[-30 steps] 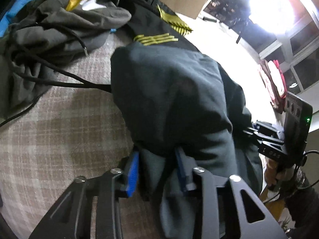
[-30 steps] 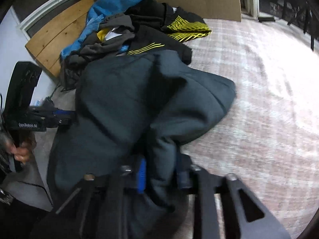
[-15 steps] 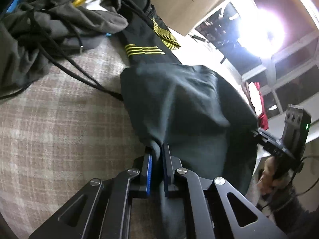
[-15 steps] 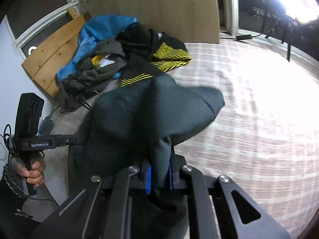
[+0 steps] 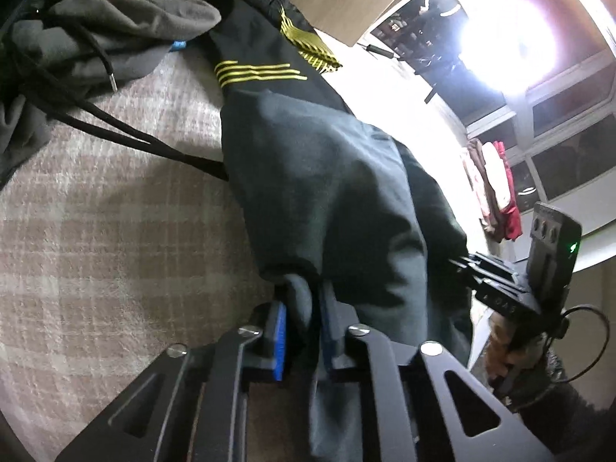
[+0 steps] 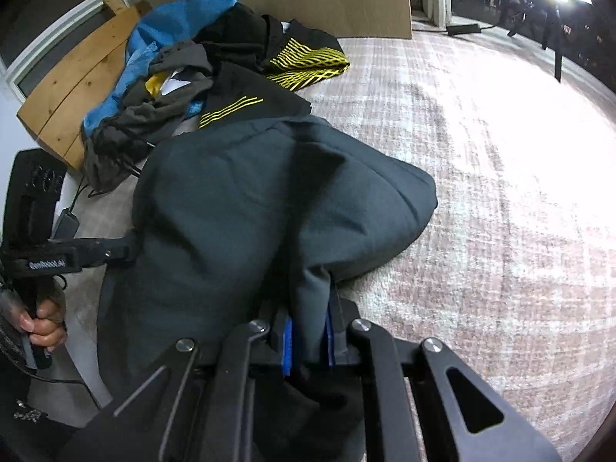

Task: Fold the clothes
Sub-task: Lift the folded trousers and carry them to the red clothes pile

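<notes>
Left wrist view: the left gripper (image 5: 302, 331) has its blue-padded fingers (image 5: 278, 340) pinched on a bunched fold of the dark green garment (image 5: 327, 184), cloth filling the gap between them. From there the garment drapes forward over the plaid rug (image 5: 96, 231), its far edge lying against a black garment with yellow stripes (image 5: 254, 71). A black cord (image 5: 127, 136) runs across the rug and disappears under the green cloth. Off to the side, the right gripper (image 5: 496, 277) sits at the garment's other edge, a hand (image 5: 500, 350) wrapped round its handle.

Right wrist view now: the right gripper (image 6: 310, 340) is clamped on a hanging fold of that same dark green garment (image 6: 231, 208), which mounds up on the rug (image 6: 481, 192). Beyond it lies a heap of clothes (image 6: 184, 77) — blue, grey, black and yellow — against a wooden board (image 6: 77, 88). The left gripper (image 6: 92, 252) meets the garment's near side.
</notes>
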Demonstrator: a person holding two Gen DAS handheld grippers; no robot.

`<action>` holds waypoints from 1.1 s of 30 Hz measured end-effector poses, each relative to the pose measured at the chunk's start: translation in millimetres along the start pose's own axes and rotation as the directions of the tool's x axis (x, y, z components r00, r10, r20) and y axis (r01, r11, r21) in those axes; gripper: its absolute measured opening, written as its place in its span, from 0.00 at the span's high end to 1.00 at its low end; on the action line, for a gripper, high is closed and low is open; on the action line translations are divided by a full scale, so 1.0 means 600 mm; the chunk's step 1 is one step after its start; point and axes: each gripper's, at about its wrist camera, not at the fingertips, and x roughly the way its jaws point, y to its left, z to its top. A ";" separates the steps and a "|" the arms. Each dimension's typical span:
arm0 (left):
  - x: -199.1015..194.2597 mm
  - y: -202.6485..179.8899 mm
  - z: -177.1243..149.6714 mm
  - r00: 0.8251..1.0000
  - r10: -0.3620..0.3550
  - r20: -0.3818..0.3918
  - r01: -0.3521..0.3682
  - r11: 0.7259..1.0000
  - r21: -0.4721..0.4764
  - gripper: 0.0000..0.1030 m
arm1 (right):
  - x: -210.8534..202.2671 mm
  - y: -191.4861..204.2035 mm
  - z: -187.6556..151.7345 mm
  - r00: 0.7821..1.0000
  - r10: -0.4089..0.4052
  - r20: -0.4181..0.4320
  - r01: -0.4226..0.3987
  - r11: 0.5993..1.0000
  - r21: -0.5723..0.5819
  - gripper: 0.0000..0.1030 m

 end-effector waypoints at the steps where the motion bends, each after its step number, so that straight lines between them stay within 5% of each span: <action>1: -0.004 -0.002 0.001 1.000 -0.003 0.001 0.003 1.000 0.004 0.93 | -0.007 0.002 0.001 1.000 -0.004 0.011 0.004 1.000 0.000 0.89; 6: -0.033 -0.061 0.022 0.999 0.002 0.045 -0.007 0.994 0.113 0.93 | -0.076 0.002 0.022 0.996 -0.016 0.092 0.017 1.000 -0.011 0.89; 10: -0.046 -0.138 0.047 0.994 -0.070 0.083 0.053 0.980 0.192 0.93 | -0.145 -0.020 0.041 0.985 -0.057 0.161 0.059 0.998 -0.009 0.89; 17: -0.012 -0.284 0.084 0.984 -0.132 0.117 0.092 0.950 0.299 0.93 | -0.272 -0.123 0.039 0.956 -0.144 0.256 0.145 0.989 0.015 0.89; 33: 0.244 -0.760 0.119 0.973 -0.168 0.160 0.097 0.921 0.377 0.93 | -0.515 -0.603 0.001 0.919 -0.211 0.334 0.220 0.975 0.009 0.89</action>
